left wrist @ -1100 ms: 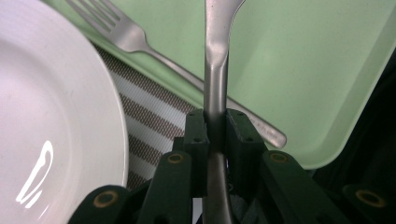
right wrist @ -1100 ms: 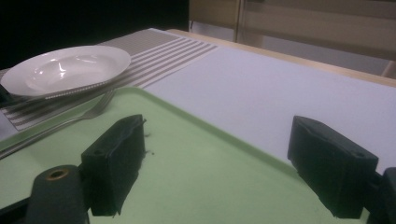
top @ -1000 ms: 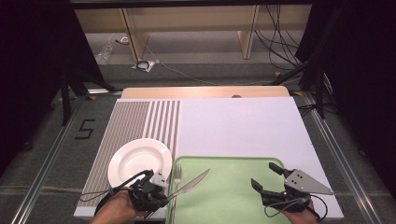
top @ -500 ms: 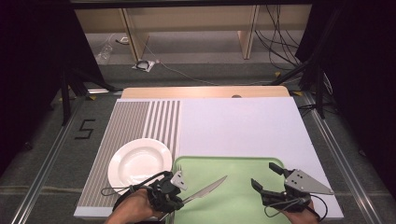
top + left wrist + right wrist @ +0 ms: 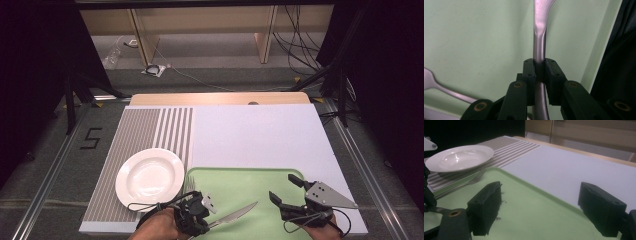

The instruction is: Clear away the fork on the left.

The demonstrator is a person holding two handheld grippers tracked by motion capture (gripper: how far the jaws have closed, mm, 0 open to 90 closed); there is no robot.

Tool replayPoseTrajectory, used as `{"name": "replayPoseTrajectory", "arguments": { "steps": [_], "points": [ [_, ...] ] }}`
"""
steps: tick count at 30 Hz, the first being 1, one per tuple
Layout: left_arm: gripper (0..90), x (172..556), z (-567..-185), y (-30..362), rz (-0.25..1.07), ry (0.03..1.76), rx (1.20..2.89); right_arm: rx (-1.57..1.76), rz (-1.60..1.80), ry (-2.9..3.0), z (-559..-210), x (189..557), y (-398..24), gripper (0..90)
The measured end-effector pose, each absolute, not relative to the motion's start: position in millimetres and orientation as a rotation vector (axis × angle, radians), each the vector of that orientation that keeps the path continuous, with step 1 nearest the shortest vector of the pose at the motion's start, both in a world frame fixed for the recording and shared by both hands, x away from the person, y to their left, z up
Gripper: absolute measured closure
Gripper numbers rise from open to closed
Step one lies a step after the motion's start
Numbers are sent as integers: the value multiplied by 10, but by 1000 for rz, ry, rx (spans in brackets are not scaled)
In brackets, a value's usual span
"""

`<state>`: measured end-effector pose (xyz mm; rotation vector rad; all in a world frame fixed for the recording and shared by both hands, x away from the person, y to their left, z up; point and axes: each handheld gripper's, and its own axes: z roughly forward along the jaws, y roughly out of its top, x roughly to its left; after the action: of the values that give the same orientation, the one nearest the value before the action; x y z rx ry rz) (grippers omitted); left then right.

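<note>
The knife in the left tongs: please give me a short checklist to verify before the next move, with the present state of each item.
1. Left tongs shut on the knife handle: ok, the handle sits between both pads.
2. Knife over the green tray, not over the table edge: ok.
3. Knife touching the tray or lifted: cannot tell.
4. Fork apart from the knife: ok, it lies at the tray's left edge beside the white plate.
5. Right tongs open and holding nothing: ok, they are over the tray's right part.
6. Tray surface ahead of the blade free: ok.
</note>
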<state>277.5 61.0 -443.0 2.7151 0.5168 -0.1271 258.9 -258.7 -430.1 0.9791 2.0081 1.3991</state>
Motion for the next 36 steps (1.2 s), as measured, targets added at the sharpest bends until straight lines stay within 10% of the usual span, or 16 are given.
{"name": "replayPoseTrajectory", "arguments": {
  "steps": [29,36],
  "points": [
    [772,2684,-4579,481,-163,543,2758,972,1400,2009,-4303,2588,-2581,197],
    [497,2655,-4495,439,-121,503,2656,971,1408,2006,-4304,2590,-2580,197]
  ]
}}
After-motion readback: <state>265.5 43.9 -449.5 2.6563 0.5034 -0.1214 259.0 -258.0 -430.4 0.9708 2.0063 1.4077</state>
